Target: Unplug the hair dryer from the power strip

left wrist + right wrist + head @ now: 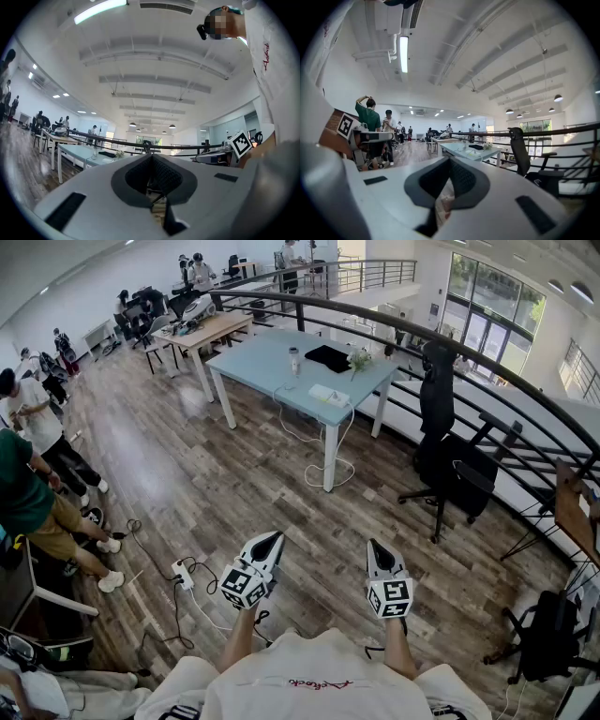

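Note:
Across the wooden floor stands a light blue table (pixel 267 367). On it lies a white power strip (pixel 328 396), and a white cable (pixel 319 460) hangs from it toward the floor. A flat black thing (pixel 328 358) lies further back on the table; it is too small to tell whether it is the hair dryer. My left gripper (pixel 271 540) and right gripper (pixel 376 547) are held side by side in front of my chest, far from the table. Both are shut with nothing in them. The left gripper (pixel 152 180) and right gripper (pixel 447 180) each face the distant table (pixel 464 149).
A black office chair (pixel 450 460) stands right of the table beside a curved black railing (pixel 441 338). Another power strip with dark cables (pixel 183 575) lies on the floor at my lower left. Several people (pixel 33 493) stand at the left edge. A second chair (pixel 548 634) is at the lower right.

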`<state>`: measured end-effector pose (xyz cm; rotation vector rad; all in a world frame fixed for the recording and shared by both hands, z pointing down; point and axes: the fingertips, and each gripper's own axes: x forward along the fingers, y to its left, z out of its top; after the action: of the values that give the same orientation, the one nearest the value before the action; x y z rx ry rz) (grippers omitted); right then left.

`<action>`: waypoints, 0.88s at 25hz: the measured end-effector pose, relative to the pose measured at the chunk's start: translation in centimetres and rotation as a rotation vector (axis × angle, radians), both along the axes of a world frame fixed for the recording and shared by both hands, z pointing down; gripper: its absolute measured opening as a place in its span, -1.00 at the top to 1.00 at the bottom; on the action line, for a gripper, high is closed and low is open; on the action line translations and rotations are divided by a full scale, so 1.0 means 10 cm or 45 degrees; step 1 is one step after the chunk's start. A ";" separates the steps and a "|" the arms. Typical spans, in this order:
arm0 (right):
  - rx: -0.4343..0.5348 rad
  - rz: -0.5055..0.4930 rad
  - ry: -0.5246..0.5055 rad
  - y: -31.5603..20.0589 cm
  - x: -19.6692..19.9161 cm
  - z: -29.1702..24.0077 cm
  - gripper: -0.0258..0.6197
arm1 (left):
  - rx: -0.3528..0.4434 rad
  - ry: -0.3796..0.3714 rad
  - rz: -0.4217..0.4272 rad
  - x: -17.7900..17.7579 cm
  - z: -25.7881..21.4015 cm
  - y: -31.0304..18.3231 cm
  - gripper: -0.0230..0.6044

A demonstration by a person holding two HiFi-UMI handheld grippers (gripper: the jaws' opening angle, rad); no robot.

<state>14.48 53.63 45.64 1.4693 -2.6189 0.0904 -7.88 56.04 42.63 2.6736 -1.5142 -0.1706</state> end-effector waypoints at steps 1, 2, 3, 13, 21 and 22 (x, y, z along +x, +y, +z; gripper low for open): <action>0.000 -0.004 0.001 0.00 -0.01 0.00 0.87 | 0.000 -0.001 -0.001 0.00 0.00 0.00 0.90; 0.001 -0.007 0.003 0.01 -0.01 0.00 0.87 | 0.000 -0.001 -0.002 -0.01 0.00 0.01 0.90; 0.001 -0.010 0.004 0.01 -0.01 0.00 0.87 | 0.000 -0.002 -0.003 -0.01 0.00 0.01 0.90; -0.002 -0.042 -0.012 -0.05 0.11 -0.01 0.87 | 0.003 -0.010 0.000 0.16 0.00 -0.04 0.90; 0.006 -0.067 0.014 -0.10 0.27 0.05 0.87 | -0.010 0.000 -0.002 0.40 0.07 -0.08 0.90; 0.009 -0.074 0.018 -0.11 0.30 0.05 0.87 | -0.011 0.000 -0.004 0.43 0.08 -0.09 0.90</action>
<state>17.47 52.55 46.16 1.3899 -2.6508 0.0643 -3.56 55.15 43.45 2.6647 -1.5157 -0.1633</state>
